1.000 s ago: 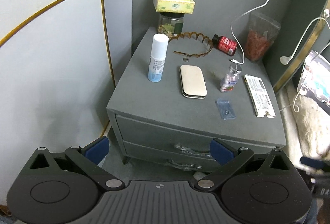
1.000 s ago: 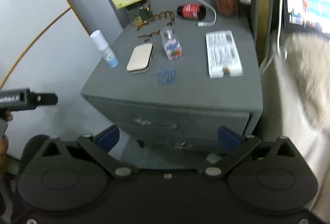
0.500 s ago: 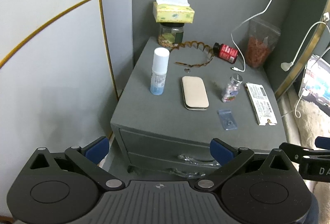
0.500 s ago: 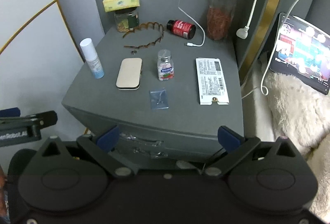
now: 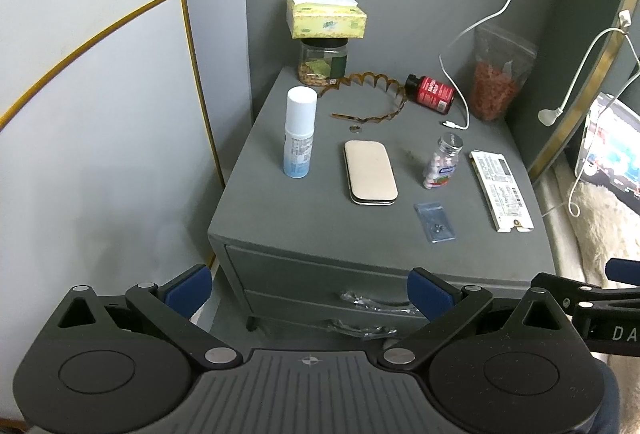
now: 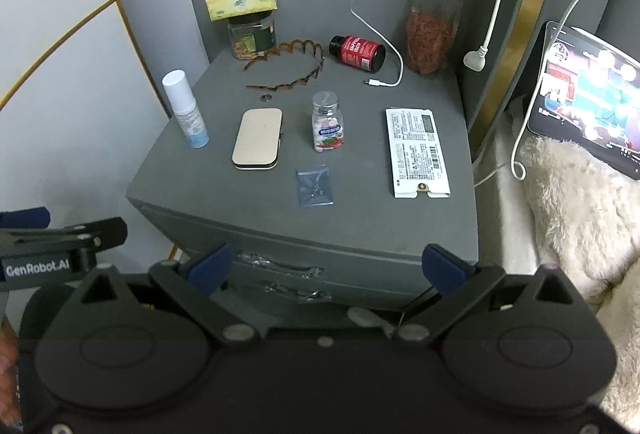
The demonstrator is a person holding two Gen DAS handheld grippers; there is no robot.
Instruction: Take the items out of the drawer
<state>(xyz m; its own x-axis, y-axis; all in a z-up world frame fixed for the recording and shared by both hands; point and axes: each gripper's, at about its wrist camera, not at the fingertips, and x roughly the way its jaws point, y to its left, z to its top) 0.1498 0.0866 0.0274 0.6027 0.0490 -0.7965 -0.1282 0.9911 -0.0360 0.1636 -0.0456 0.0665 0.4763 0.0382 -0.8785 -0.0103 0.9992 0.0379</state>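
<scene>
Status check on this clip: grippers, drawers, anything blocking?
Left gripper and right gripper open, empty, short of the nightstand. Top drawer and lower drawer shut, handles untouched. Nothing in the way.

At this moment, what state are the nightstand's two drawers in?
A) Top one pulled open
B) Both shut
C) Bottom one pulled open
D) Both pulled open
B: both drawer fronts sit flush with the nightstand, handles untouched, and the left tool and right tool hang open in front, holding nothing.
</scene>
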